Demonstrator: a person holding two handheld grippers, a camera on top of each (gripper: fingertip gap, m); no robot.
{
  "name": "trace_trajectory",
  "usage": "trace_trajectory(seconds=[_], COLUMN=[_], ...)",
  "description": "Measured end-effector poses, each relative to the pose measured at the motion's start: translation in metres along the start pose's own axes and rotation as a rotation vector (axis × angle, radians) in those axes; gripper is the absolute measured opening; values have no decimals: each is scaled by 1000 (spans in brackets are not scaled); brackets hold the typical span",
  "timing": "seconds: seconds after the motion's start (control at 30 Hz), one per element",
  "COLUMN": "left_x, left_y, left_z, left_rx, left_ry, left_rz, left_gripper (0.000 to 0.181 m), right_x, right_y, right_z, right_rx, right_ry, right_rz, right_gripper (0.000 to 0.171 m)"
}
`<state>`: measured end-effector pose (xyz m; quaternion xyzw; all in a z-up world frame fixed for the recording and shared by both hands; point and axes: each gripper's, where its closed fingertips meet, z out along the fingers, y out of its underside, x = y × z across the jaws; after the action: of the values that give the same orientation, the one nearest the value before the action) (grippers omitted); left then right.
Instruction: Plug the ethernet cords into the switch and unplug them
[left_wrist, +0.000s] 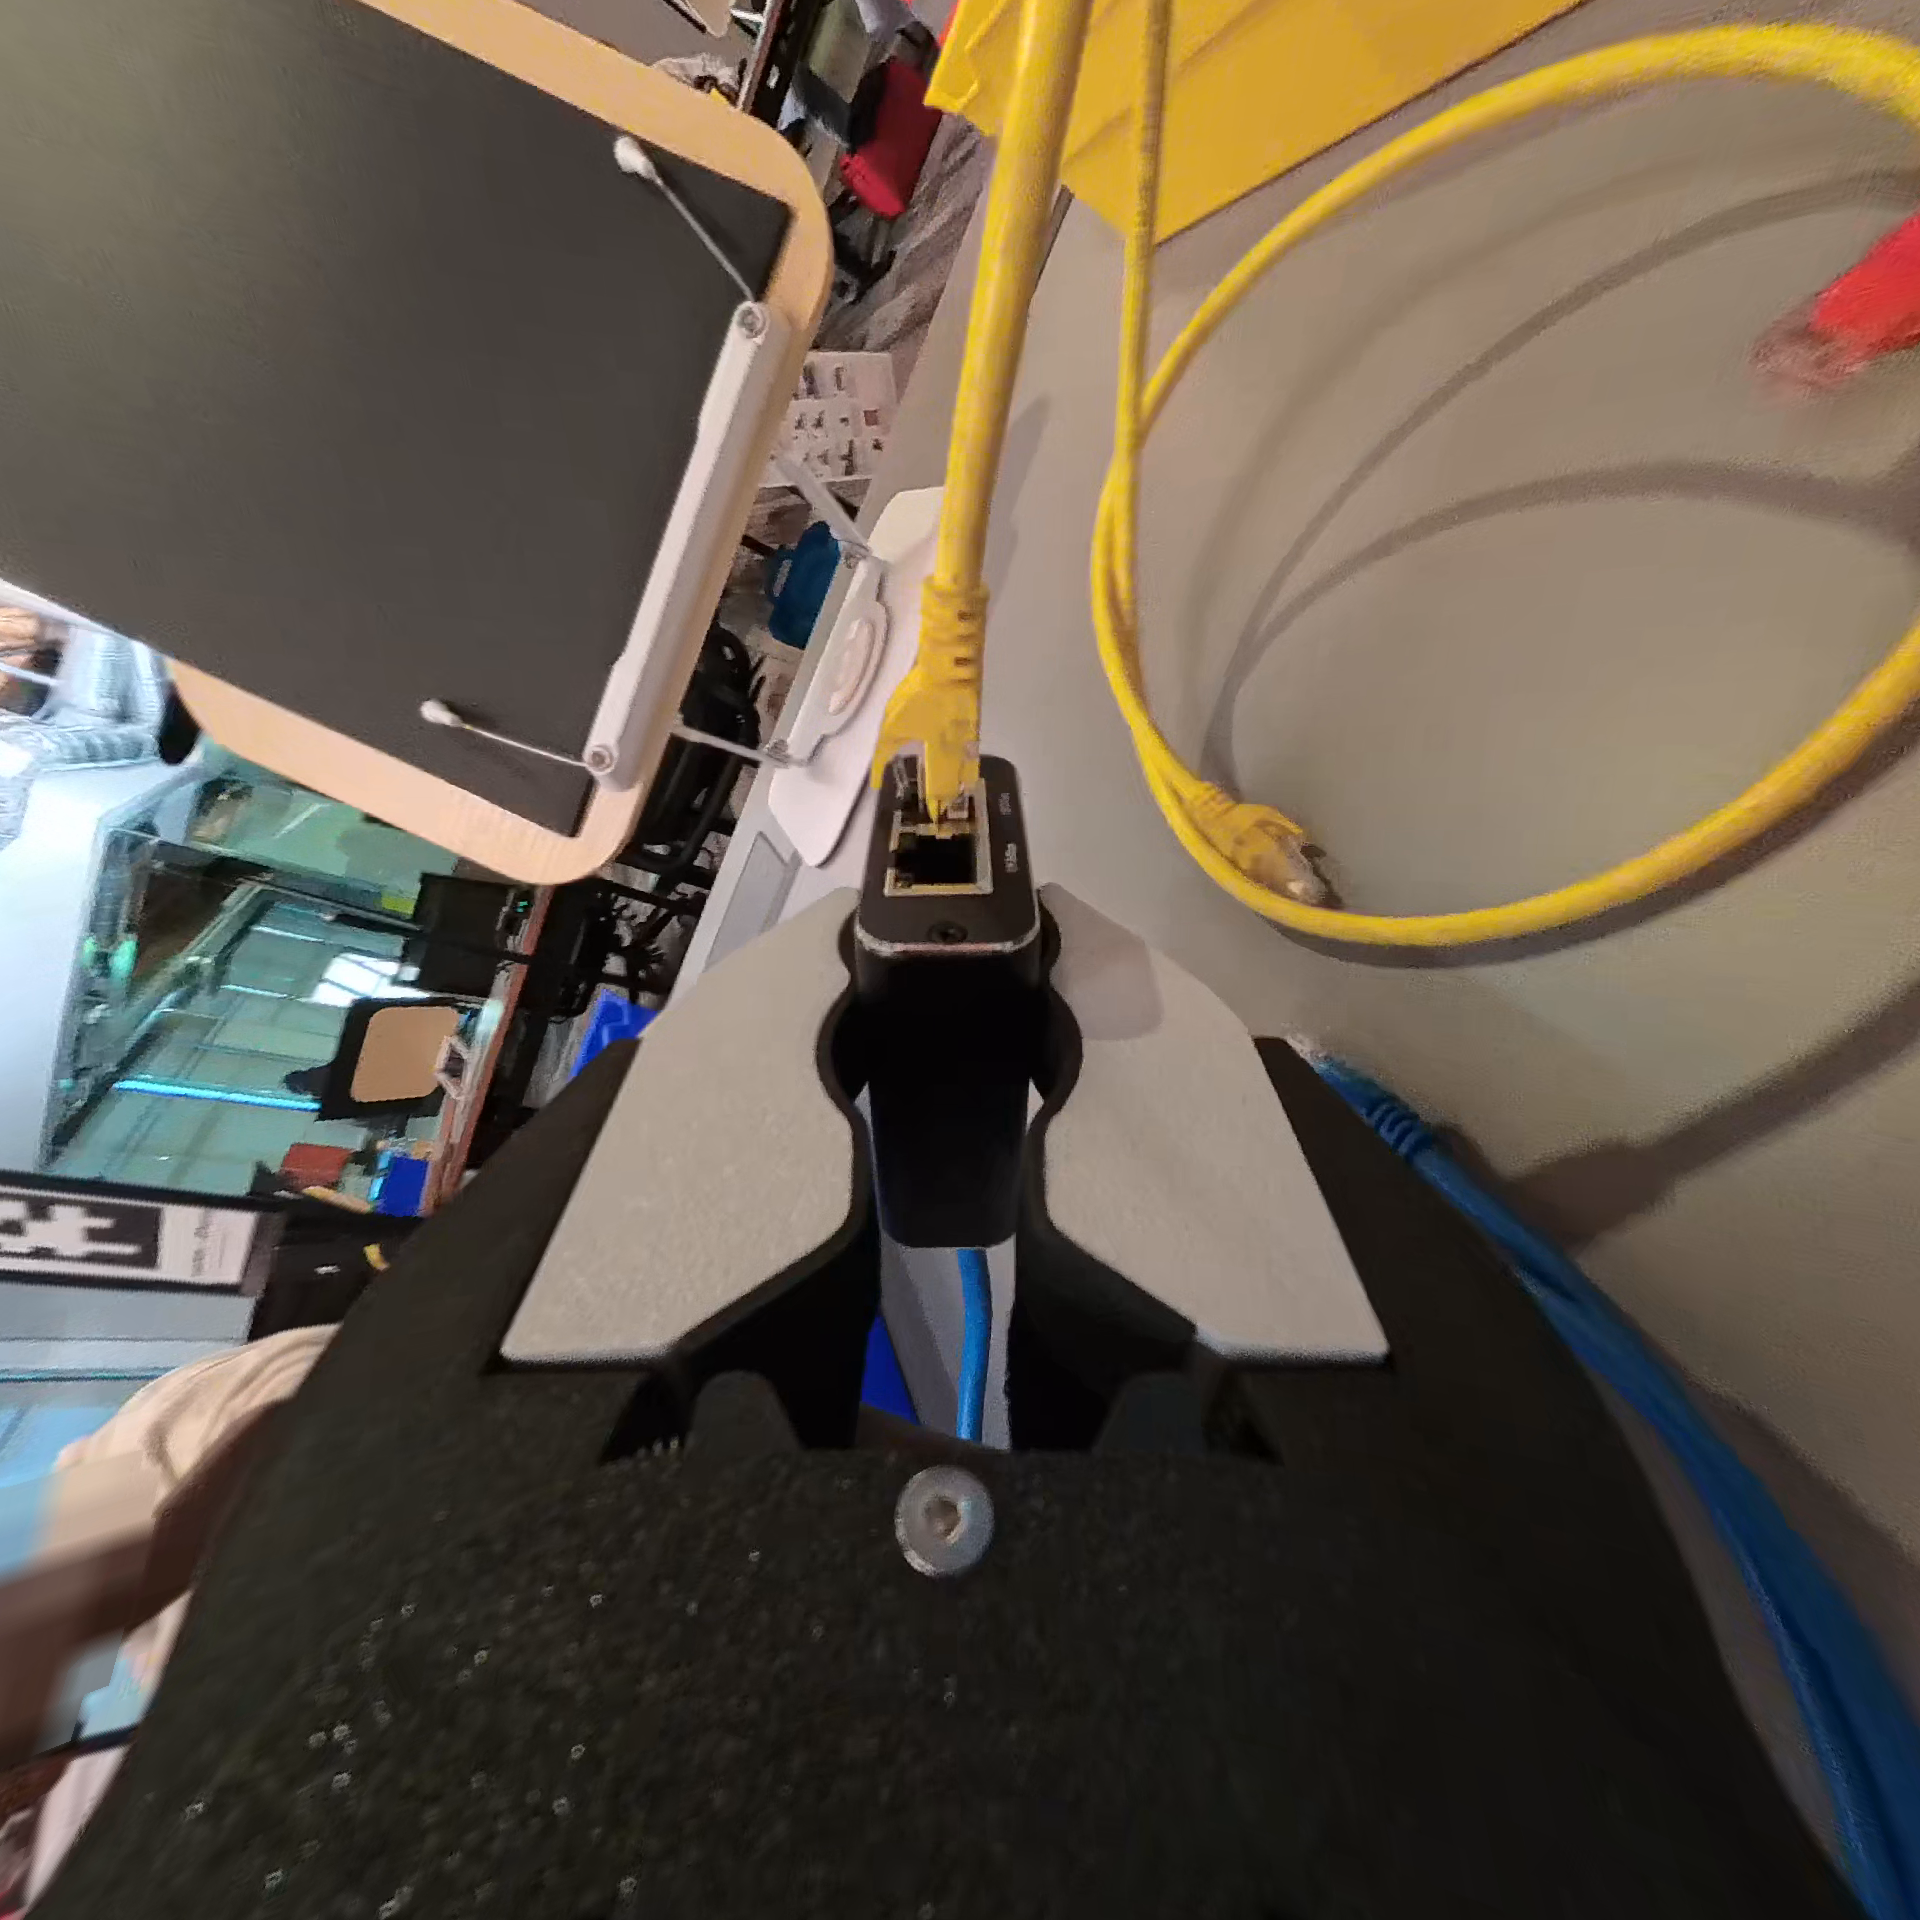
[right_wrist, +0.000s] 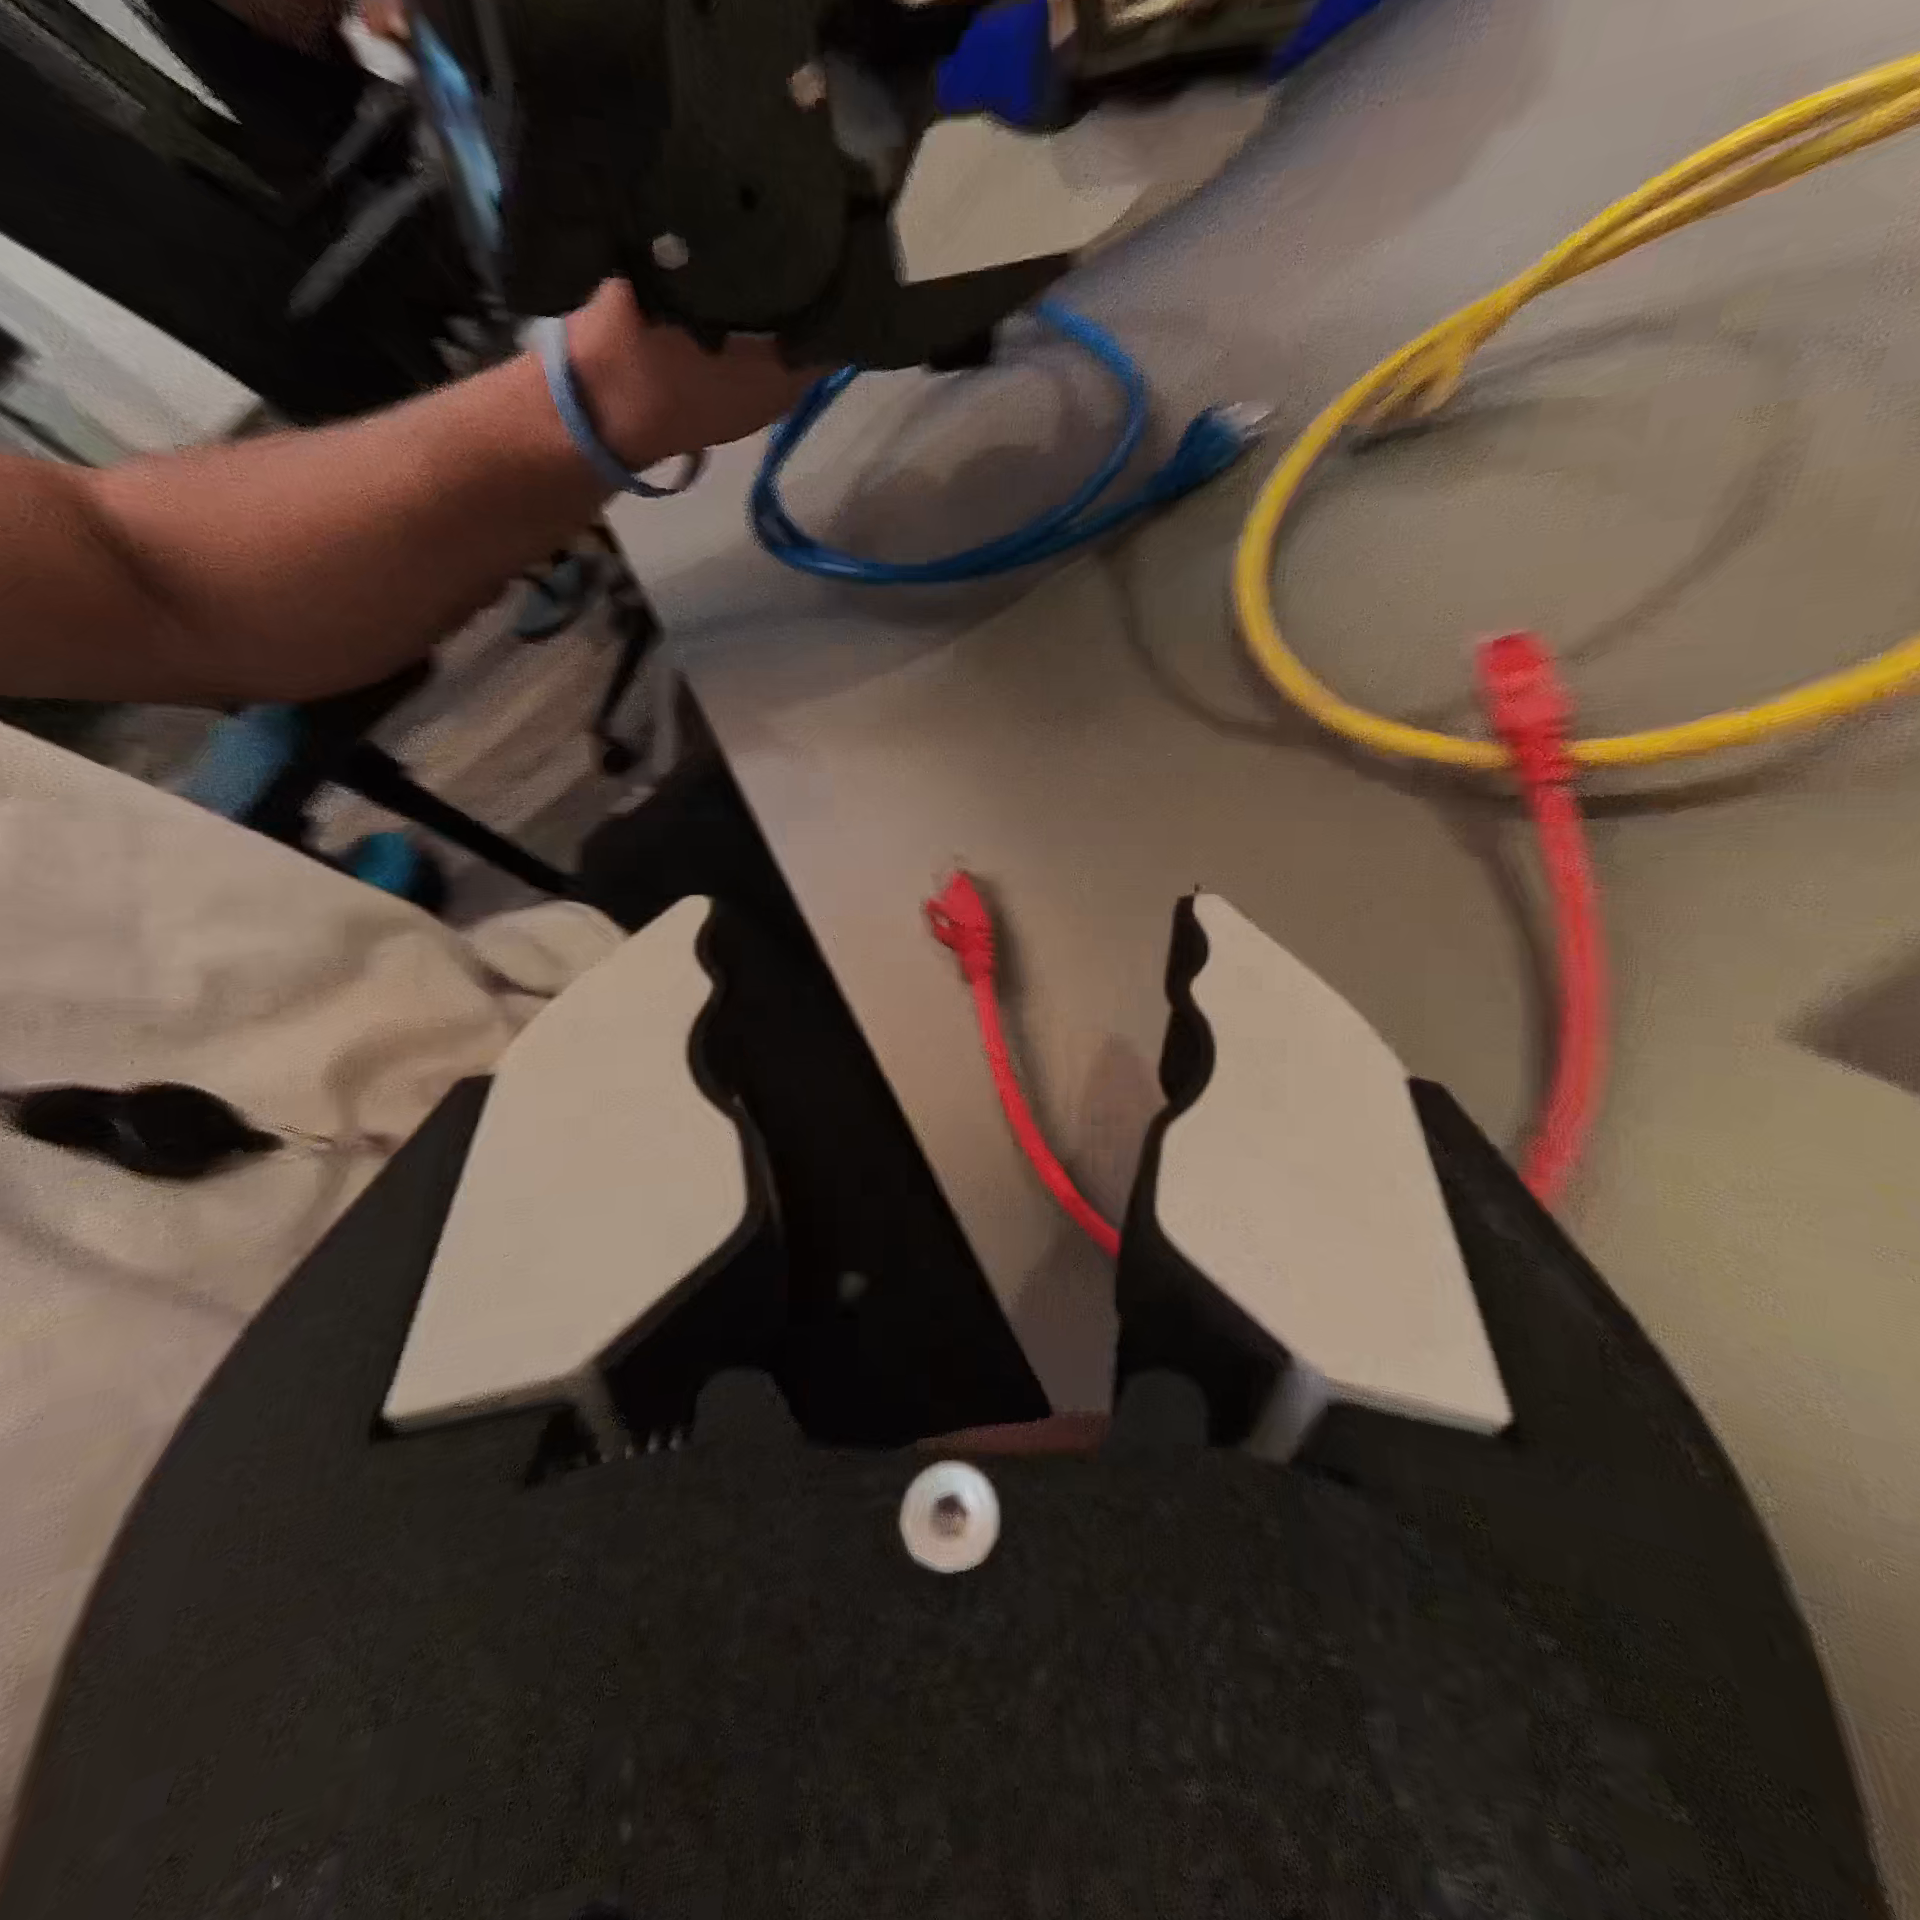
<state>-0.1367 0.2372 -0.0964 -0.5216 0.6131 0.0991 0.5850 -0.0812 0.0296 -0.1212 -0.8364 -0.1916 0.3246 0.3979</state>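
Observation:
My left gripper (left_wrist: 948, 914) is shut on the black switch (left_wrist: 951, 966) and holds it up above the grey table. A yellow ethernet cord (left_wrist: 992, 343) is plugged into the switch's far port by its plug (left_wrist: 940, 717); the near port is empty. Its other yellow plug (left_wrist: 1273, 847) lies loose on the table inside the cord's loop. My right gripper (right_wrist: 951, 904) is open and empty over the table's near edge. A red cord plug (right_wrist: 961, 914) lies between its fingers. The red cord's other plug (right_wrist: 1517, 686) lies across the yellow cord (right_wrist: 1351, 717).
A blue ethernet cord (right_wrist: 935, 561) is coiled on the table (right_wrist: 1143, 727) below the person's arm (right_wrist: 312, 551) that holds the left gripper. A yellow bin (left_wrist: 1247, 114) stands at the back. A dark wood-edged board (left_wrist: 364, 364) is at the left. The tips of one gripper are about 20 centimetres away from the tips of the other.

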Motion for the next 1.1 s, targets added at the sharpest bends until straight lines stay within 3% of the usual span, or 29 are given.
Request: trace_trajectory(seconds=[0.1, 0.23, 0.43, 0.77, 0.87, 1.1], left_x=[7, 13, 26, 32, 33, 42], left_y=[2, 12, 12, 12, 16, 12], left_z=[-19, -32, -32, -42, -45, -47], left_rx=[7, -14, -18, -12, -30, 16], left_ry=[33, 33, 54, 6, -5, 27], left_rz=[-49, -83, -116, -56, -64, -94], left_gripper=[26, 26, 26, 26, 27, 26], right_x=[33, 57, 73, 67, 68, 75], right_y=[17, 54, 65, 63, 64, 50], right_z=[-33, -33, -6, -4, -12, -25], right_rx=[-63, -270, -358, -317, -352, -328], right_ry=[230, 385, 381, 419, 492, 576], right_rz=[-144, -261, -223, -189, -269, -334], right_gripper=[92, 104, 100, 60, 20, 10])
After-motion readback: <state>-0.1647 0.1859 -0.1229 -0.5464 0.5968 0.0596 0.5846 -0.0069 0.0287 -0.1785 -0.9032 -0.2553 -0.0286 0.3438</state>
